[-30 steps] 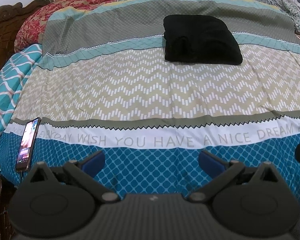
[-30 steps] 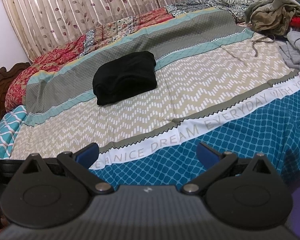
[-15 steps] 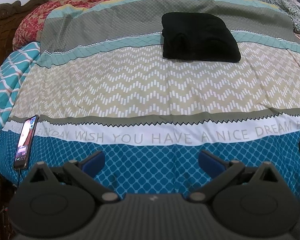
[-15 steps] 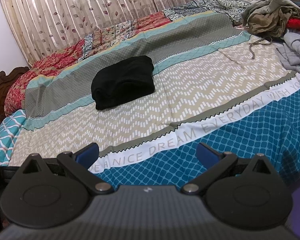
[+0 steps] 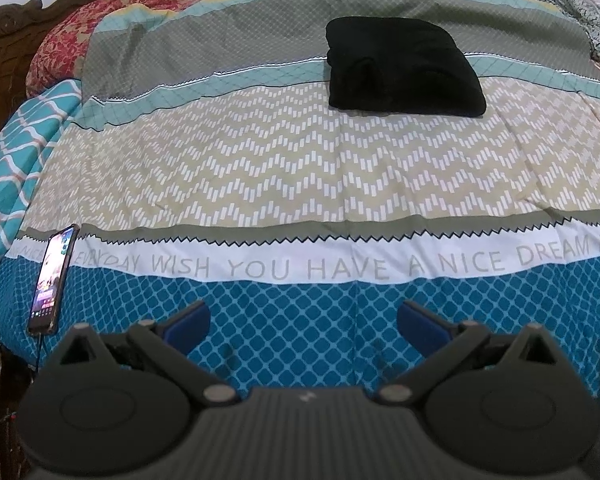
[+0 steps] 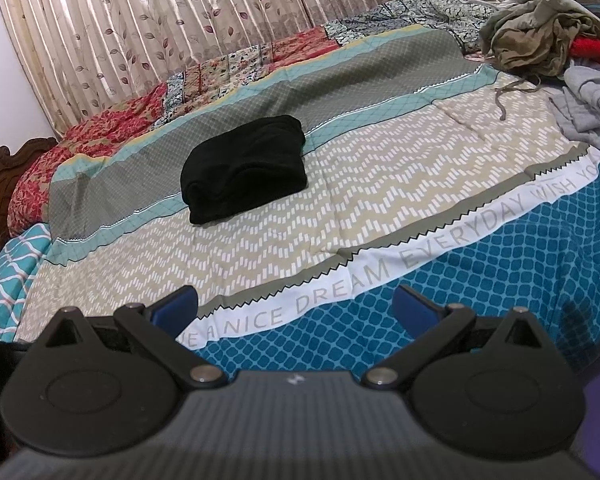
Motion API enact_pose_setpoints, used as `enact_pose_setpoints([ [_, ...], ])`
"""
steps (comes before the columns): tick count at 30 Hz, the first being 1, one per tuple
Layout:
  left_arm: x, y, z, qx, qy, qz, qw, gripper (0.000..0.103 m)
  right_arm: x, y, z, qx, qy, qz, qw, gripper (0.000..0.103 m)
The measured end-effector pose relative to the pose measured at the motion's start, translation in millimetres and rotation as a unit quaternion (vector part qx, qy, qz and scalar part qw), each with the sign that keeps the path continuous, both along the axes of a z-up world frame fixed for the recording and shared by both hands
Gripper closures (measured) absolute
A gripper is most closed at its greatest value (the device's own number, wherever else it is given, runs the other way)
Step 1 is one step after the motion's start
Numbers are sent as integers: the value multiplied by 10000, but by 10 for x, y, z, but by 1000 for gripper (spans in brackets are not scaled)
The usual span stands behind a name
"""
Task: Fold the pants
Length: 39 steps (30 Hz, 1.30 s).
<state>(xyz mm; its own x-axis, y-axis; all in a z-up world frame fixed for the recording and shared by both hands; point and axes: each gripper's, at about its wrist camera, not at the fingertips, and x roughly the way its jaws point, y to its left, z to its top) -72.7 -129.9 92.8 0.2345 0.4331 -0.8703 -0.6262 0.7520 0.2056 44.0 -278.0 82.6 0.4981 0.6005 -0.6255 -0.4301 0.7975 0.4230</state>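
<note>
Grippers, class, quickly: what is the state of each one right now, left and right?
Left gripper: open, holding nothing, above the bedspread.
Right gripper: open, holding nothing, well short of the folded black pants.

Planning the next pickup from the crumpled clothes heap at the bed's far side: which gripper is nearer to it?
Right. The right gripper has the clothes heap ahead to its right. The left gripper faces the folded black pants; the heap is outside its view.
</note>
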Motion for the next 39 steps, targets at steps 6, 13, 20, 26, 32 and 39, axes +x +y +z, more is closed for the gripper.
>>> enact_pose_setpoints([
  [6,0,21,-15,-23,27,29,10000,0,-4,3,0,1,3,-3,10000,0],
  [13,8,8,-26,-23,58,15,10000,0,-8,9,-1,-6,17,-4,10000,0],
  [20,8,32,-51,-3,113,37,9999,0,-6,9,-1,-6,22,-6,10000,0],
  [26,4,42,-93,-18,173,62,9998,0,2,11,-8,-1,34,-18,10000,0],
  [32,-3,46,-116,-34,218,62,9997,0,-2,11,-21,4,66,-38,10000,0],
  [39,-3,32,-138,-43,269,46,9996,0,-3,5,-33,1,99,-39,9999,0],
])
